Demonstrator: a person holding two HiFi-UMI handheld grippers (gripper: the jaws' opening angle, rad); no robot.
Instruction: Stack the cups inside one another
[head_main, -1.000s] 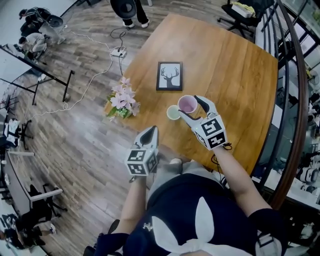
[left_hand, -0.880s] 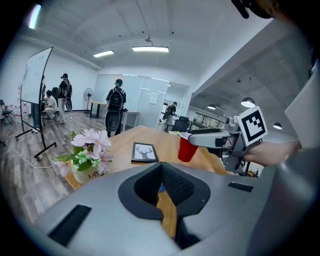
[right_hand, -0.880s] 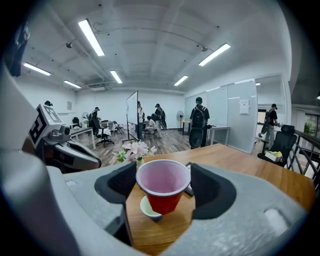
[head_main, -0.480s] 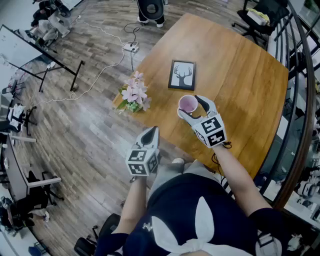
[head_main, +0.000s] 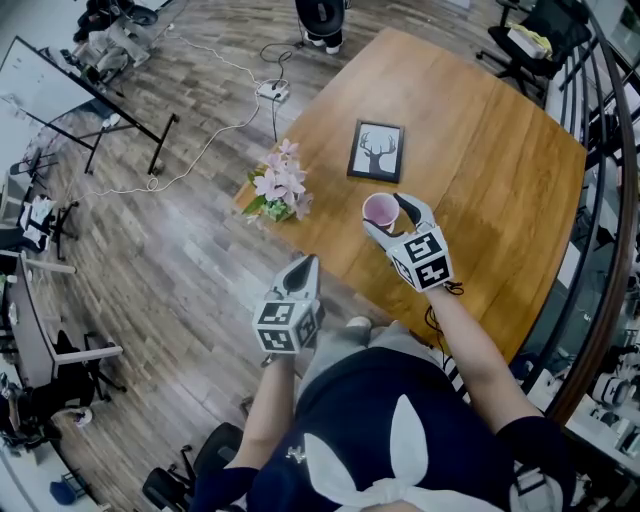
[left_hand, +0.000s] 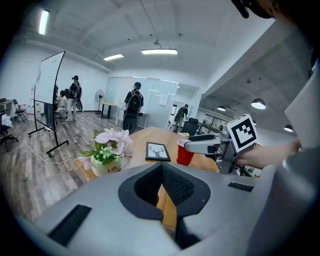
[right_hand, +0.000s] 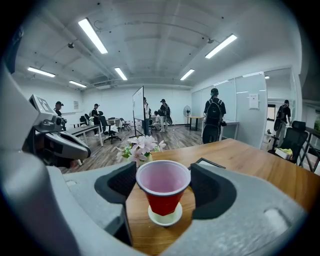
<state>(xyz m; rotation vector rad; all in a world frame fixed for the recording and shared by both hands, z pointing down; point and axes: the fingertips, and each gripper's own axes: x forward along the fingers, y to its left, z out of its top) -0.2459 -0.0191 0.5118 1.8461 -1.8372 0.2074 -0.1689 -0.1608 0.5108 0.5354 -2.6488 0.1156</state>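
Red cup (right_hand: 163, 192) is pinched upright in the right tongs (right_hand: 163, 180), directly above the pale cup (right_hand: 165, 218); left tongs (head_main: 299, 270) are pressed together.

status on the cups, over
Right tool clamped on red cup, its base down in the pale cup. Left tool shut, empty, held back. Nothing in the way.

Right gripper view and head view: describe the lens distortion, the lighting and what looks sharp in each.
Right gripper view: fisheye, with dark rounded corners; ceiling strip lights give even light, no harsh glare; the red cup is sharp. Head view: wide-angle too, the table edge and the railing bow outward.
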